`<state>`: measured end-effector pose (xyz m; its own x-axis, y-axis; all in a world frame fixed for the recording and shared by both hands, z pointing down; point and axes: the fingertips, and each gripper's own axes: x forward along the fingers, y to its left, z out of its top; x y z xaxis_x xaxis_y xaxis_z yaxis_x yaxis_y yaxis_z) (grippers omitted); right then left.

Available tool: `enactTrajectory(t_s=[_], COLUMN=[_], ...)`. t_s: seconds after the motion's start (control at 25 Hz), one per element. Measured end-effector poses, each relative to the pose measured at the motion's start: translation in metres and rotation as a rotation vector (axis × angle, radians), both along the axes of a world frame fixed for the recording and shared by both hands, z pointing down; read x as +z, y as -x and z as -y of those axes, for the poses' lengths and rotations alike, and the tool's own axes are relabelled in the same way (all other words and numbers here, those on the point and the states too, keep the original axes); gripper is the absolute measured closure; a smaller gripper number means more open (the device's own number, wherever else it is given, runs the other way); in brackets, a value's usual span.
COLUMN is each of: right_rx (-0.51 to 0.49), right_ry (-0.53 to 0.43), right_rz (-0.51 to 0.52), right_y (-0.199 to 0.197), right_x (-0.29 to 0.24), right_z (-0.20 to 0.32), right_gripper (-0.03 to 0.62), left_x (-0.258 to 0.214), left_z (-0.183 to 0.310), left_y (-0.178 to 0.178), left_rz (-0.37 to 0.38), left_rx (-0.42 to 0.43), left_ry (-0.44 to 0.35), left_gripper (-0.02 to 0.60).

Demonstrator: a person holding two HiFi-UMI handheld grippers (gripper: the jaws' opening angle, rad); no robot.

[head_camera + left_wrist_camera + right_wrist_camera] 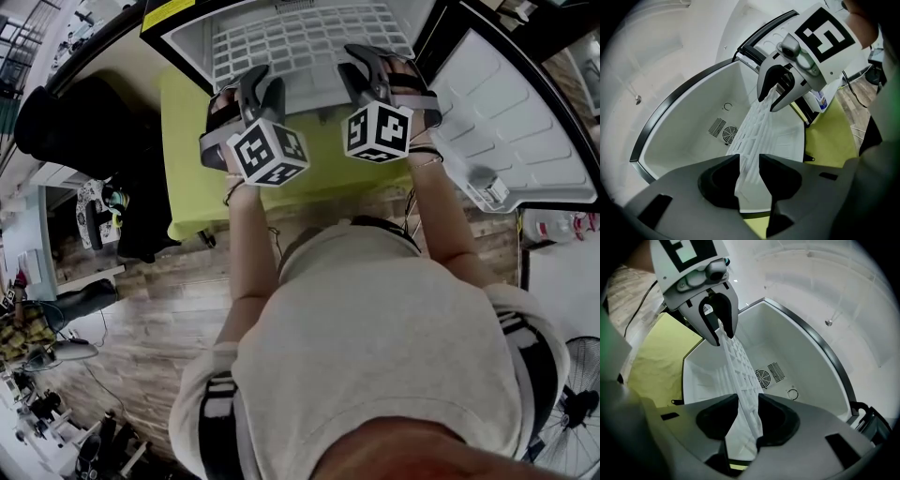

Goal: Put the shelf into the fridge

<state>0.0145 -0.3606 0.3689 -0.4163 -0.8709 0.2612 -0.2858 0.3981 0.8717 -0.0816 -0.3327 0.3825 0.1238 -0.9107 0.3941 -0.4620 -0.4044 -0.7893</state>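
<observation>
Both claws spread. Left claw (750,161) and right claw (747,401) each straddle the front edge of the shelf (309,42), and the pads don't look pressed on it. Each gripper view shows the other claw with gaps either side of the white grid.

The shelf is inside the fridge (187,37), reaching toward the back wall vent (723,130), with only its front edge out at my claws. I can't tell if its sides sit on the wall ledges.

Step, as I judge it: release and back out. To do it well, I'd keep both claws wide and draw them straight back along the shelf's plane, level and together. That way neither jaw hooks the grid and drags it out or tips it. If it sags on one side, re-pinch and nudge it in.

Around:
- The open door (506,122) is on the right, just beside my right claw, so not much room to swing that way.
- A yellow-green table (187,178) is under the fridge.
- The wood floor (159,319) and a fan (577,412) are well apart.

Nothing lies between the claws and me.
</observation>
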Motion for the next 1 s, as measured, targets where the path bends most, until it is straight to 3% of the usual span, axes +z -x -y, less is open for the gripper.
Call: enactTrajectory(t_s=[0.2, 0.36, 0.44, 1.0], right_rx=[0.003, 0.003, 0.000, -0.016], right_ry=[-0.005, 0.004, 0.016, 0.061], right_rz=[0.007, 0.011, 0.016, 0.059], right_y=[0.000, 0.001, 0.002, 0.004], right_x=[0.001, 0.003, 0.004, 0.006], right_z=[-0.008, -0.011, -0.012, -0.004], right_gripper=[0.469, 0.486, 0.515, 0.516], left_x=[0.001, -0.002, -0.002, 0.000], left_z=[-0.007, -0.008, -0.008, 0.001], left_y=[0.002, 0.006, 0.007, 0.007], left_rz=[-0.007, -0.004, 0.001, -0.029], left_rx=[-0.006, -0.016, -0.017, -0.045], left_ry=[-0.009, -0.022, -0.021, -0.009], left_gripper=[0.474, 0.526, 0.528, 0.527])
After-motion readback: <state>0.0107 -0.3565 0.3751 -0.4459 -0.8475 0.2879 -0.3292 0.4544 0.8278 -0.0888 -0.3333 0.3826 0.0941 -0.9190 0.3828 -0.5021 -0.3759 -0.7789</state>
